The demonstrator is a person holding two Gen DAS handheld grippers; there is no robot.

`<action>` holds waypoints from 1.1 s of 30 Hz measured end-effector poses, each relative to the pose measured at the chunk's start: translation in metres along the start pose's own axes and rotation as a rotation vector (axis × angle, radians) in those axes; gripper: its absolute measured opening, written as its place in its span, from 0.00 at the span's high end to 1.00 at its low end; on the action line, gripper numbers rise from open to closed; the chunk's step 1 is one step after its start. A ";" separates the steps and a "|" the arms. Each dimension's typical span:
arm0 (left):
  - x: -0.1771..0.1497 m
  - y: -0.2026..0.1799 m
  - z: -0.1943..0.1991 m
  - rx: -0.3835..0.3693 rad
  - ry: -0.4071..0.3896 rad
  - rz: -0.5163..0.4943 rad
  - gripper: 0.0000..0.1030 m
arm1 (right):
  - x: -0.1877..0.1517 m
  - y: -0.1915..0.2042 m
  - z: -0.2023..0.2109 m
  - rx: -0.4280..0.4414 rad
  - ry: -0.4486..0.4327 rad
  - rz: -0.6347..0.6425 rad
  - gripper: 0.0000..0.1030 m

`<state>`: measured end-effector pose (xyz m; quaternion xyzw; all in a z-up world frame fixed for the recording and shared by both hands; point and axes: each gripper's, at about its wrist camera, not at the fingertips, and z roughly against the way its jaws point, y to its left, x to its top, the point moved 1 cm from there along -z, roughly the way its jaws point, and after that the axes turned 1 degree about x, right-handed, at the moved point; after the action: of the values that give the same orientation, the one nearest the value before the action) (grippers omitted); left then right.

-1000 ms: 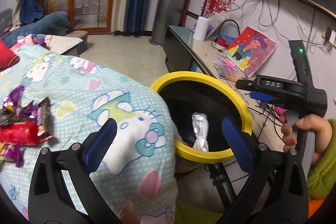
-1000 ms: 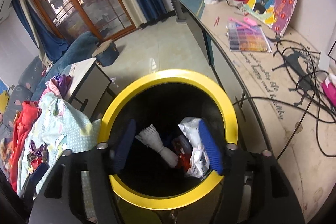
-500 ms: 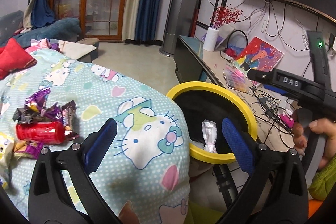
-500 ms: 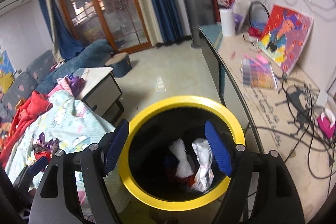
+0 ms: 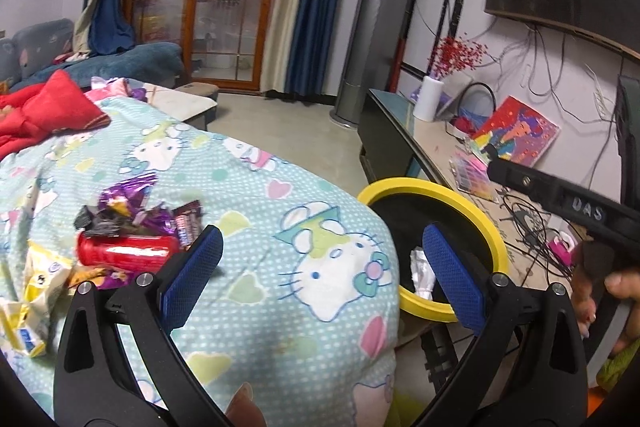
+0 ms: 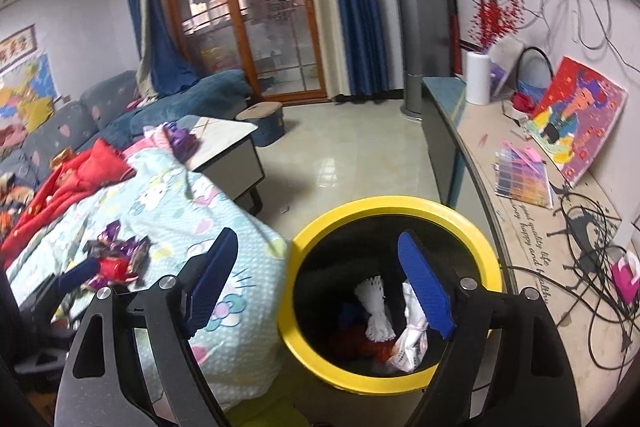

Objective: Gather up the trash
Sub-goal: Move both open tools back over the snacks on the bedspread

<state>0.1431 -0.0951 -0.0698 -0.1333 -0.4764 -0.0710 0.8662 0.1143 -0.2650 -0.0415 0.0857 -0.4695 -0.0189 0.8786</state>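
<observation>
Living-room clutter frames both grippers: the left gripper (image 5: 318, 259) and right gripper (image 6: 316, 281) hang released and empty. Some trash already lies in the yellow-rimmed bin (image 6: 486, 239); a red can (image 5: 126, 250) and wrappers (image 5: 132, 207) remain on the quilt (image 5: 280, 227), with open room above.

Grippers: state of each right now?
Left gripper: open, holding nothing, over the blanket.
Right gripper: open, holding nothing, above the bin.
</observation>
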 end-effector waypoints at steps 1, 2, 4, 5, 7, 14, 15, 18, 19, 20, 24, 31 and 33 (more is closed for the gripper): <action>0.001 0.003 0.002 0.008 -0.005 0.007 0.11 | -0.001 0.004 0.000 0.006 -0.001 0.012 0.23; 0.002 0.007 0.003 0.018 -0.008 0.013 0.11 | -0.001 0.008 0.001 0.011 -0.002 0.022 0.23; 0.002 0.012 0.006 0.034 -0.011 0.026 0.11 | -0.002 0.015 0.001 0.021 -0.001 0.040 0.23; 0.002 0.015 0.007 0.039 -0.012 0.032 0.11 | -0.003 0.018 0.001 0.025 0.000 0.049 0.23; 0.003 0.021 0.009 0.051 -0.016 0.047 0.11 | -0.005 0.024 0.001 0.032 -0.001 0.061 0.23; 0.006 0.044 0.021 0.089 -0.042 0.090 0.11 | -0.009 0.039 0.004 0.054 -0.017 0.098 0.22; 0.006 0.048 0.023 0.095 -0.046 0.100 0.11 | -0.010 0.042 0.004 0.057 -0.016 0.101 0.23; 0.007 0.059 0.028 0.111 -0.056 0.125 0.11 | -0.011 0.051 0.005 0.071 -0.014 0.120 0.22; 0.008 0.063 0.030 0.116 -0.060 0.135 0.11 | -0.012 0.054 0.005 0.079 -0.013 0.127 0.22; 0.008 0.068 0.032 0.123 -0.063 0.145 0.11 | -0.013 0.057 0.005 0.085 -0.012 0.132 0.22; 0.010 0.082 0.040 0.145 -0.076 0.180 0.11 | -0.014 0.070 0.004 0.112 -0.008 0.160 0.22; 0.010 0.109 0.054 0.188 -0.096 0.244 0.11 | -0.017 0.092 0.001 0.151 0.010 0.201 0.23; 0.010 0.117 0.058 0.200 -0.100 0.262 0.11 | -0.017 0.099 0.000 0.161 0.014 0.210 0.23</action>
<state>0.1308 0.0340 -0.0512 -0.1107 -0.5021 0.0973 0.8522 0.1005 -0.1657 -0.0388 0.1064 -0.4698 0.1117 0.8692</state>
